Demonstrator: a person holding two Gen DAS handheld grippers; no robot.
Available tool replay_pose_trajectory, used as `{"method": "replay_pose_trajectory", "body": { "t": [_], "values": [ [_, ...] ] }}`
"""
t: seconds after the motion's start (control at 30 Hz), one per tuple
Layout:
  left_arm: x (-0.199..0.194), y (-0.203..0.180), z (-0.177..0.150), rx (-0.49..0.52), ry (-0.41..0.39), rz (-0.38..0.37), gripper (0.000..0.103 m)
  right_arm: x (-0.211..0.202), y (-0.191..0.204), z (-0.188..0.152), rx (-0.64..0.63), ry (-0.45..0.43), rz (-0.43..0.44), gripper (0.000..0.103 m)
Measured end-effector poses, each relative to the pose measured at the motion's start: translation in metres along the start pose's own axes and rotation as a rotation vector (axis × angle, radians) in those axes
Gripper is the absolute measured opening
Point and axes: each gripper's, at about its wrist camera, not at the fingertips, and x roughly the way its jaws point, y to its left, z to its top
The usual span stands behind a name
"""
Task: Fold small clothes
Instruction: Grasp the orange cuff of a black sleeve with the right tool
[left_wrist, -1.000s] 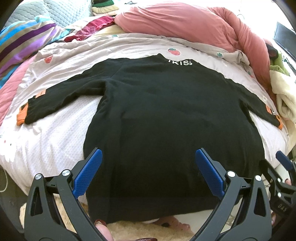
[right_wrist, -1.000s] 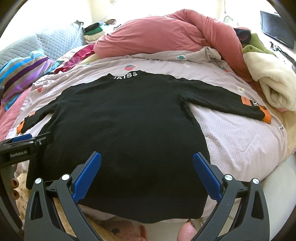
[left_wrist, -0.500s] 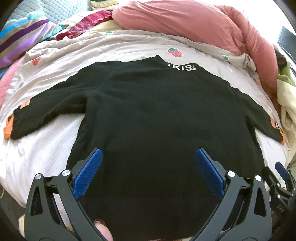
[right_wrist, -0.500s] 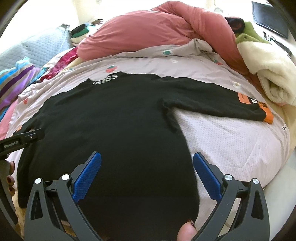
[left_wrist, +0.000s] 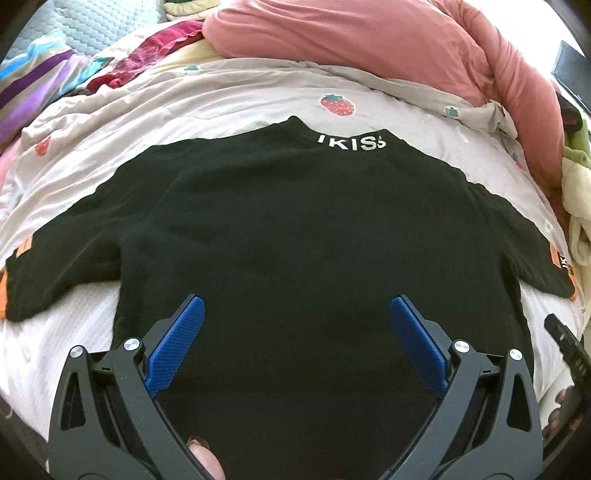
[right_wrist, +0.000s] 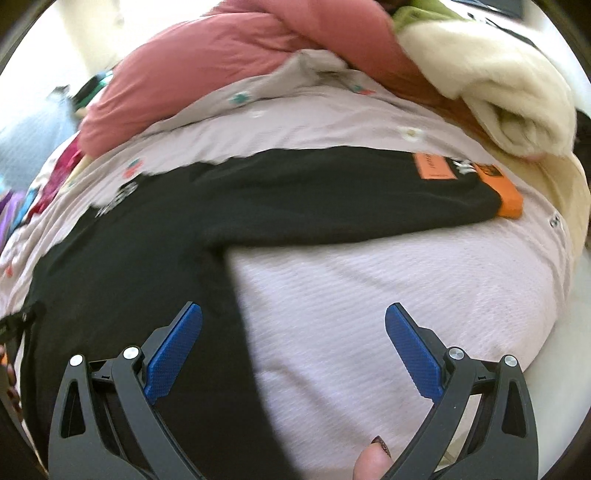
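With both tongs released, you steer the right gripper (right_wrist: 293, 332) toward two o'clock, pinching the sweater (left_wrist: 314, 258) sleeve (right_wrist: 332, 199) near its orange cuff (right_wrist: 506, 195).

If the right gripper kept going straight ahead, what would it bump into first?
Probably the black sweater's sleeve, stretched across the pale bedsheet ahead of the open right gripper. If it is angled downward, the sheet comes first; depth is unclear.

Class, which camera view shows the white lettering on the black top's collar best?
The left wrist view: the lettering sits sharp and central at the collar of the black top. In the right wrist view it is a blurred white smear near the left edge.
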Motion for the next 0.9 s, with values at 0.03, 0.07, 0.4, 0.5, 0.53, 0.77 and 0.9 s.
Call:
{"method": "replay_pose_trajectory", "body": {
  "t": [0.03, 0.07, 0.4, 0.5, 0.53, 0.77, 0.9],
  "values": [
    [0.003, -0.001, 0.002, 0.0, 0.003, -0.002, 0.095, 0.003, -0.008, 0.004, 0.023, 0.003, -0.011, 0.099],
    [0.006, -0.002, 0.004, 0.0, 0.005, -0.006, 0.095, 0.007, -0.017, 0.008, 0.055, 0.005, -0.022, 0.099],
    [0.029, -0.01, 0.027, 0.012, 0.004, -0.036, 0.095, 0.032, -0.095, 0.039, 0.259, 0.008, -0.102, 0.099],
    [0.036, -0.013, 0.034, 0.029, 0.008, -0.026, 0.095, 0.037, -0.106, 0.049, 0.284, 0.001, -0.108, 0.099],
    [0.038, -0.014, 0.037, 0.035, 0.007, -0.023, 0.095, 0.04, -0.11, 0.053, 0.296, 0.005, -0.109, 0.099],
    [0.048, -0.018, 0.047, 0.055, 0.002, 0.0, 0.095, 0.056, -0.137, 0.073, 0.405, -0.04, -0.107, 0.099],
    [0.05, -0.015, 0.05, 0.047, -0.004, -0.006, 0.095, 0.061, -0.151, 0.078, 0.483, -0.096, -0.12, 0.085]
  ]
}}
